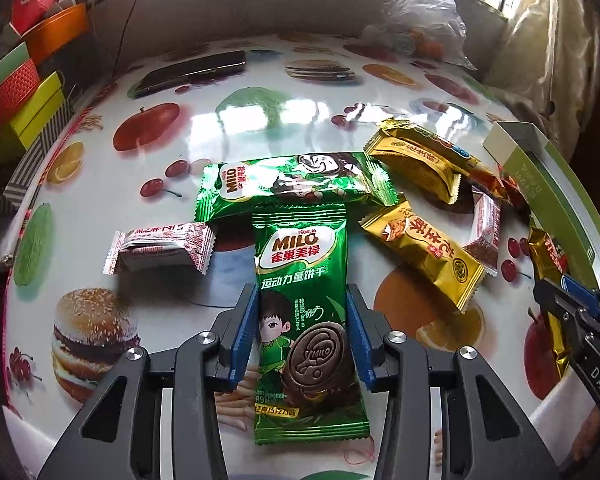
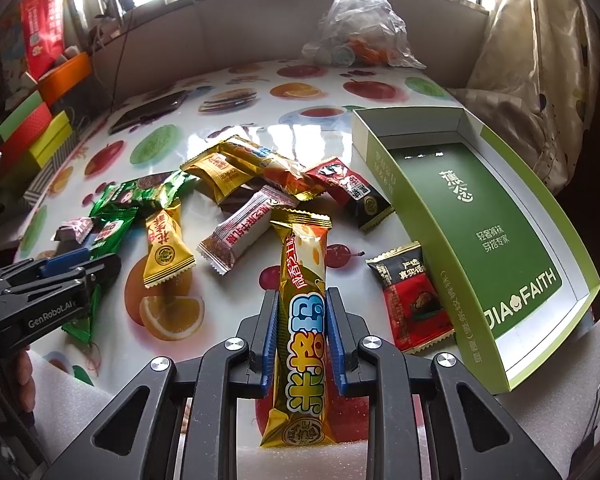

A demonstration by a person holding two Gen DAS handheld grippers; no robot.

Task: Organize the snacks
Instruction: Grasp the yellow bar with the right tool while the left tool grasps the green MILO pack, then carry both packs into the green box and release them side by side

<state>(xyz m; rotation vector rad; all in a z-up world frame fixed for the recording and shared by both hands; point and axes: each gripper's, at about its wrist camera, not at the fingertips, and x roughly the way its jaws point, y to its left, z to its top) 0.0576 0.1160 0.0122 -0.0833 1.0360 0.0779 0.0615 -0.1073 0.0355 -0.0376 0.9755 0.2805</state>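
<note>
1. Left tongs (image 1: 302, 336) straddle the green biscuit pack (image 1: 306, 320) on the desk (image 1: 260, 120); pads look barely touching it, so I'd call them open; squeeze squarely mid-pack.
2. Right tongs (image 2: 302, 332) are clamped on the gold snack bar (image 2: 304, 320); I'd lift it clear and drop it flat in the green box (image 2: 512, 256) just beside.

A green Milo biscuit pack (image 1: 305, 312) lies flat on the desk (image 1: 260, 120), lengthwise, its top end touching a second Milo pack (image 1: 292, 184) set crosswise beyond it. Left of them sits a small white-and-red candy (image 1: 160, 248); right, two gold packs (image 1: 424, 256) (image 1: 416, 160) lie askew. A long gold stick pack (image 2: 304, 320) points away, upright on its edge. Near it rest a white-and-red bar (image 2: 240, 236), a red-and-black pack (image 2: 414, 304) and an open green box (image 2: 480, 216), empty, tilted on the desk.
</note>
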